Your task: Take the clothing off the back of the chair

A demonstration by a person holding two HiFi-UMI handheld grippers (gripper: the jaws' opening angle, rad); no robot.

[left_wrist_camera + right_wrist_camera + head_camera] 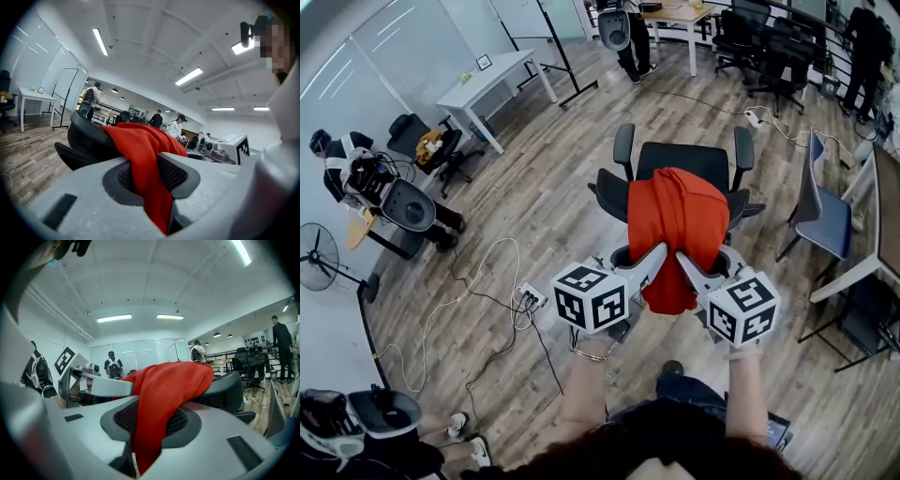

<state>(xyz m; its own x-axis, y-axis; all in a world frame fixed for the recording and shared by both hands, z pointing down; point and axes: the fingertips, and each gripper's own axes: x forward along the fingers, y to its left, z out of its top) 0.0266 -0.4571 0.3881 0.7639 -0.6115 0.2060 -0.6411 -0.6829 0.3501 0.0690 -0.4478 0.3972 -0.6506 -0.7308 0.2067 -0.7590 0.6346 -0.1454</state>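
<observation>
Status: the removal has started but is not complete. The red garment [680, 225] is draped over the top of the backrest of the black chair [689, 159]. Part of it hangs down the near side of the backrest, toward the person. No part of it has been lifted clear.

Done, as far as the views show:
- Both tools are at the hanging fold of the garment, close together. The left gripper [654, 255] is at the left edge of the fold and the right gripper [686, 262] at the right edge.
- A grip is in place on each side.

Left: raise the cloth over the top of the backrest and carry it away from the chair.

Left gripper [149, 180]: the fingers [176, 174] are nearly together. The gap between them is narrow and filled by a band of red garment [140, 150]. The cloth runs from the backrest down through the mesh pads and out below them. The pads press on it from both sides.

Right gripper [150, 425]: the fingers [220, 437] stand slightly wider than the left pair but are also closed on a thicker fold of the red garment [173, 380]. This fold passes between the pads and ends in a point below them.

Judgement: both grips look sufficient for a lift. The garment hangs on both sides of the backrest, so the pull should go upward first, then back
</observation>
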